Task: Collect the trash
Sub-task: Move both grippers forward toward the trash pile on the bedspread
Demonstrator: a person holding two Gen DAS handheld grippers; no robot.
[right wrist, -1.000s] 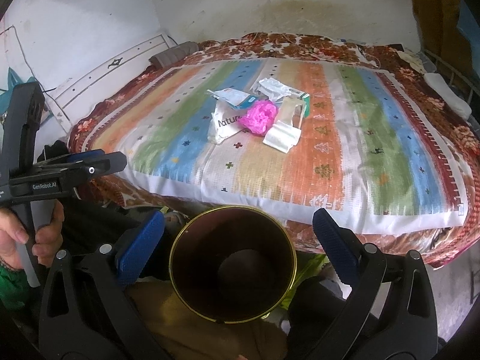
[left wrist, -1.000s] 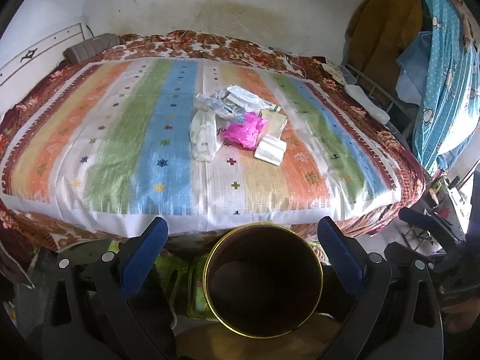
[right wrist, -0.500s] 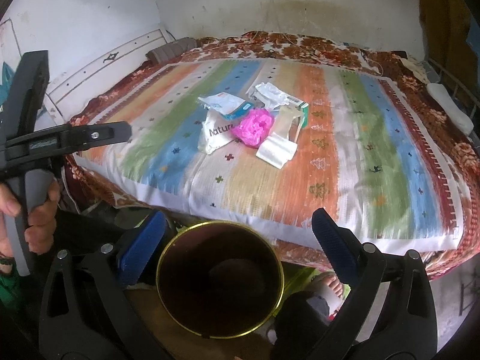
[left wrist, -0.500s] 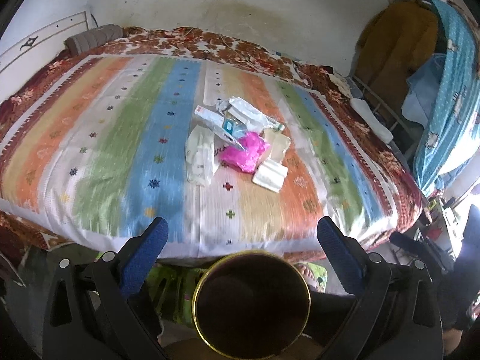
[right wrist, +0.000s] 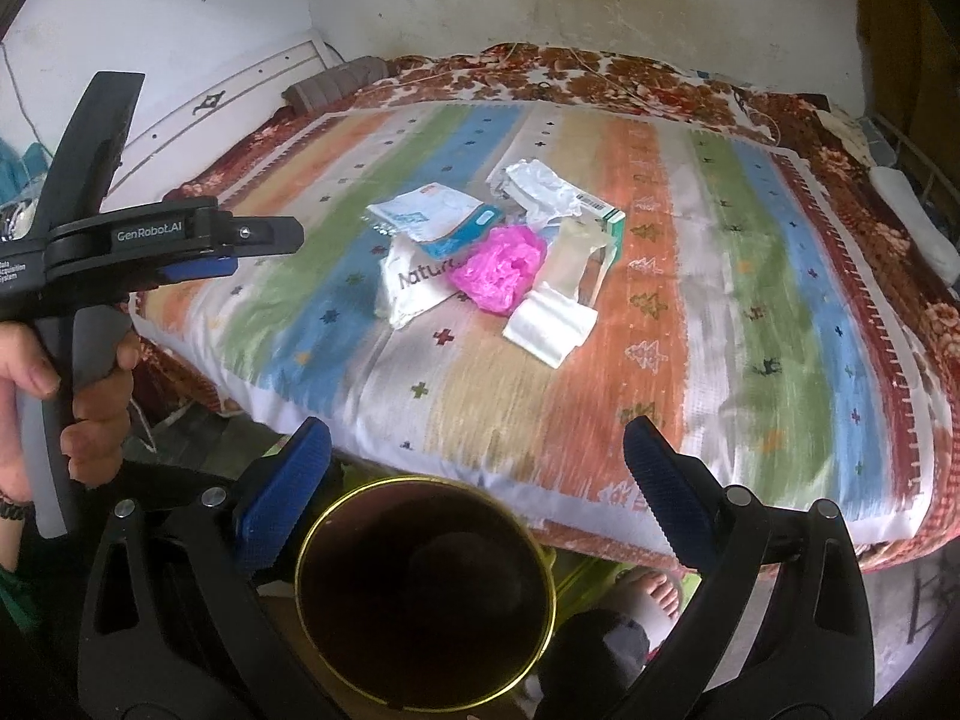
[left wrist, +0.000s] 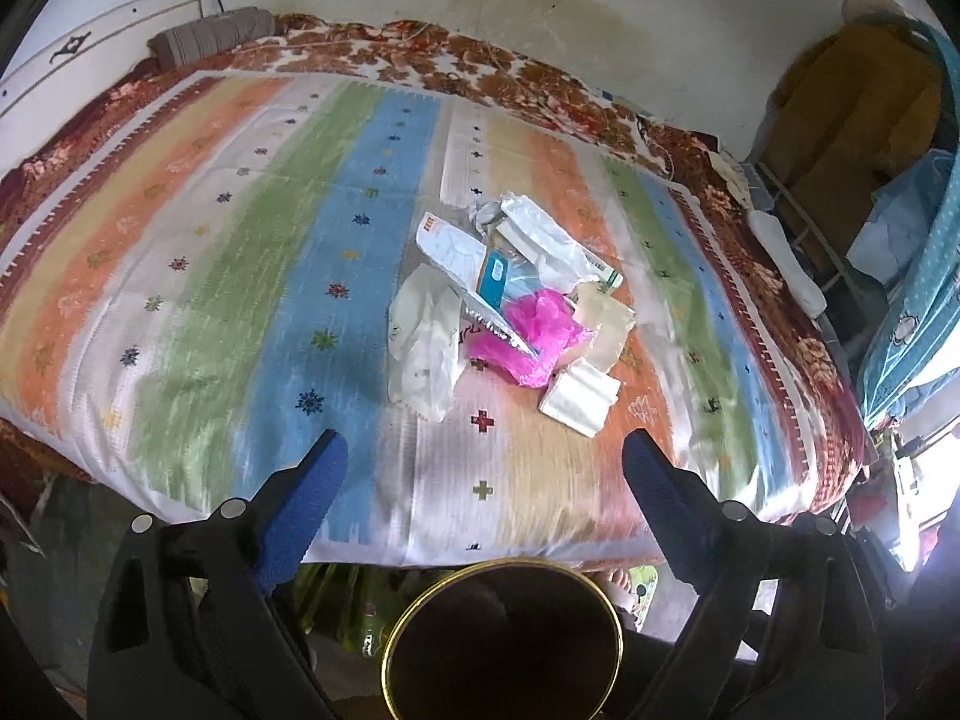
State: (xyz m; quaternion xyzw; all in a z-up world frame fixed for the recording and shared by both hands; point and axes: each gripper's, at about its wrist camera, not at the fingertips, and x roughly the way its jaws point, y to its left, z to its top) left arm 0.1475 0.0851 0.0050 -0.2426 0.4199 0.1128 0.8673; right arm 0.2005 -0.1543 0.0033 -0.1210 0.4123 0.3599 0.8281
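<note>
A pile of trash lies on the striped bedspread (left wrist: 240,252): a pink plastic bag (left wrist: 537,336), a white bag (left wrist: 423,345), a blue-and-white packet (left wrist: 474,264), a folded white wrapper (left wrist: 579,399) and crumpled wrappers (left wrist: 540,234). The pile shows in the right wrist view too, with the pink bag (right wrist: 504,267) in its middle. A round gold-rimmed bin (left wrist: 504,642) stands on the floor below the bed edge, also in the right wrist view (right wrist: 426,594). My left gripper (left wrist: 486,462) is open above the bed's near edge. My right gripper (right wrist: 477,450) is open and empty beside it.
The bed fills most of both views, its near edge just above the bin. A wall and headboard (right wrist: 240,96) lie behind. Hanging clothes (left wrist: 852,96) and a metal rack stand at the right. A bare foot (right wrist: 651,594) is on the floor by the bin.
Both grippers have risen and moved forward over the bed edge toward the trash pile. The bin has slid lower in both views. Both stay open.
</note>
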